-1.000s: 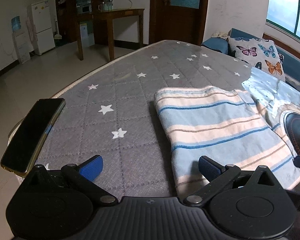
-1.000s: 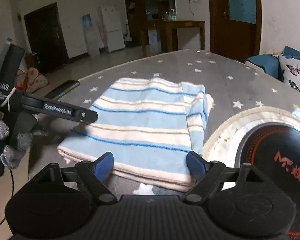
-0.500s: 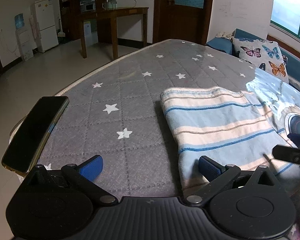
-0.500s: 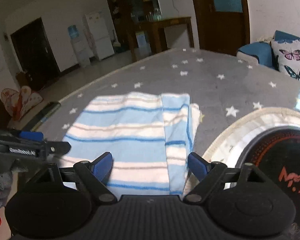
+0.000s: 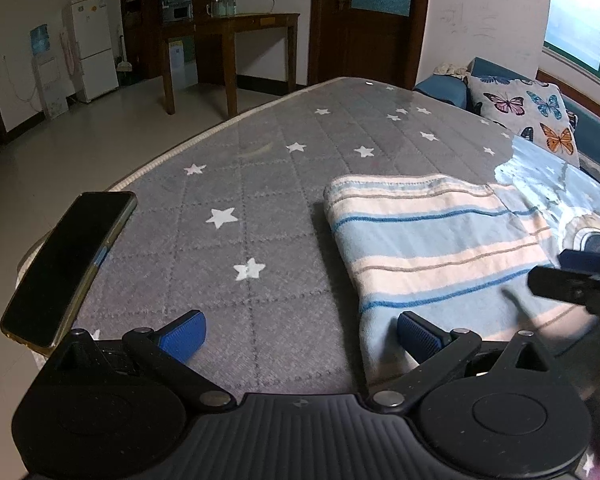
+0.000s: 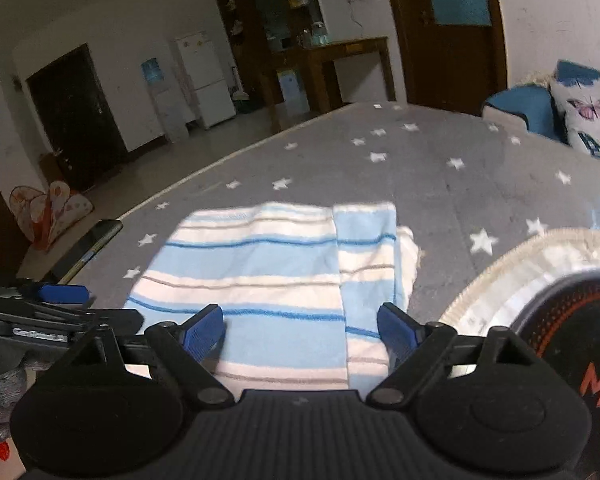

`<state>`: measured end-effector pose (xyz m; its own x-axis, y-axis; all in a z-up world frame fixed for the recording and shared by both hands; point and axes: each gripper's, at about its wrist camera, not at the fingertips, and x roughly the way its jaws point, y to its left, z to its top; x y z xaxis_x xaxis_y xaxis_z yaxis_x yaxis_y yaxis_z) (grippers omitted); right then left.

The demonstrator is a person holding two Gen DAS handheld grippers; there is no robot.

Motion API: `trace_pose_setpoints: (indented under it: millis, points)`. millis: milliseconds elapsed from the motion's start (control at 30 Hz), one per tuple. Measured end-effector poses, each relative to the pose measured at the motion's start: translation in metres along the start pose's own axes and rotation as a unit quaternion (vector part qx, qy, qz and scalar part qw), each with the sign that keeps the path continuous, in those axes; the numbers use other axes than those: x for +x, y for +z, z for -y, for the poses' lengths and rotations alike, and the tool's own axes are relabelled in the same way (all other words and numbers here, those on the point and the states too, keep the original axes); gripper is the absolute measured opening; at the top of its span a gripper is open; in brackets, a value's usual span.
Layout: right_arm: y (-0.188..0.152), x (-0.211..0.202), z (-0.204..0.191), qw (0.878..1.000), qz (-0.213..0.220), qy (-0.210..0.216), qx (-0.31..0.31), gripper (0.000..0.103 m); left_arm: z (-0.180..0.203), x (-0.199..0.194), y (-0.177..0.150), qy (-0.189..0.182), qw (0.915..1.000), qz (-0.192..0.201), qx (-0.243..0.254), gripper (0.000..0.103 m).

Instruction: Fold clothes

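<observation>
Grey star-patterned quilted bed (image 5: 284, 216) carries a folded blue-and-cream striped cloth (image 5: 432, 248), lying flat. Both tongs, left (image 5: 300, 332) and right (image 6: 300, 330), hover agape at its near edge, seemingly poised for another fold.

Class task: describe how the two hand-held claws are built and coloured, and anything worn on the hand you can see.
Both the left claw and right claw are matte black, with a ribbed housing, round discs and angled linkage arms ending in ribbed blue pads. Small white lettering, unreadable here, marks the left claw's side. A grey knitted glove shows at the edge.
</observation>
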<state>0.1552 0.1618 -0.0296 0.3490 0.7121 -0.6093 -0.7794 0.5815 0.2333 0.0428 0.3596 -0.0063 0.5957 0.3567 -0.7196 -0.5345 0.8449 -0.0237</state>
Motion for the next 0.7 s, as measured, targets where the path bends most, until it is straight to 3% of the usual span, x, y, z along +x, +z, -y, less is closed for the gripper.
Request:
trace_pose_setpoints:
  millis: [167,300,467,700]
  points:
    - [0.020,0.004,-0.001,1.000,0.020,0.013,-0.009,0.087,0.001,0.002,0.000,0.000,1.0000,-0.003,0.000,0.103]
    - [0.023,0.024,0.012,1.000,-0.004,0.012,0.019,0.087,0.000,0.003,0.001,-0.003,1.0000,-0.006,-0.002,0.103]
    - [0.027,0.023,0.012,1.000,0.001,0.007,0.015,0.087,0.001,0.005,0.000,-0.002,1.0000,-0.007,-0.001,0.103]
    - [0.051,0.041,0.016,0.999,-0.001,0.032,0.031,0.088,0.001,0.007,0.001,-0.001,0.9999,-0.010,-0.004,0.103]
